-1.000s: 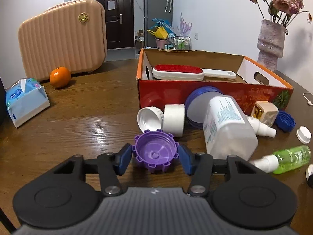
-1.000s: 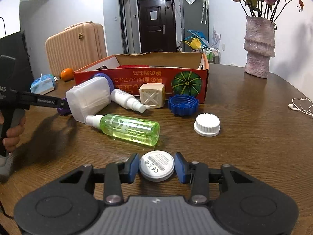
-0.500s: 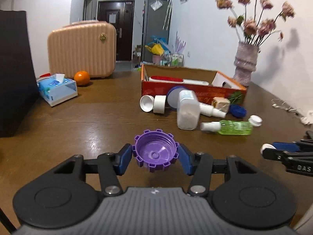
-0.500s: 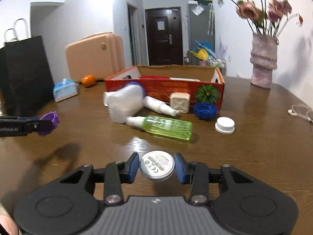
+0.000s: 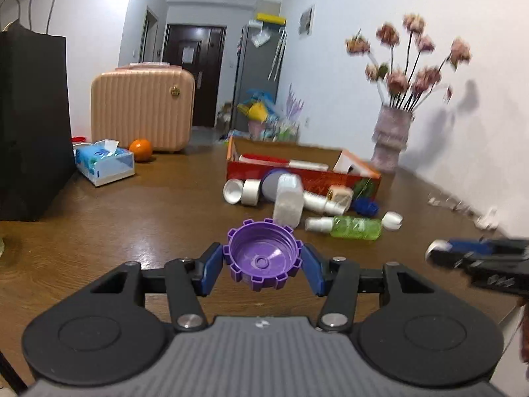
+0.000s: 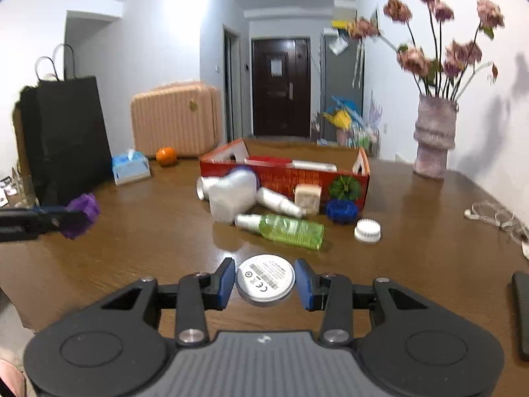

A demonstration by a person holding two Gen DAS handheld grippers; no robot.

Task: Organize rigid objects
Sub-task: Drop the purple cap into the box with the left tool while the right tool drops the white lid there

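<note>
Purple cap (image 5: 263,254) gripped in left gripper (image 5: 263,266) jaws, white disc (image 6: 265,279) clamped in right gripper (image 6: 265,284) jaws, both held above bench (image 6: 165,231)

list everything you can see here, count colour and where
purple cap: 1, purple, in left gripper
round disc: 1, white, in right gripper
cardboard box: 1, red, mid table
spray bottle: 1, green, lying before box
white bottle: 1, white, lying by box
small spray bottle: 1, white, by box
square cap: 1, beige, against box
blue cap: 1, blue, by box
white cap: 1, white, right of green bottle
orange: 1, orange, by suitcase
tissue pack: 1, blue
suitcase: 1, peach
paper bag: 1, black
vase: 1, pinkish, with flowers
</note>
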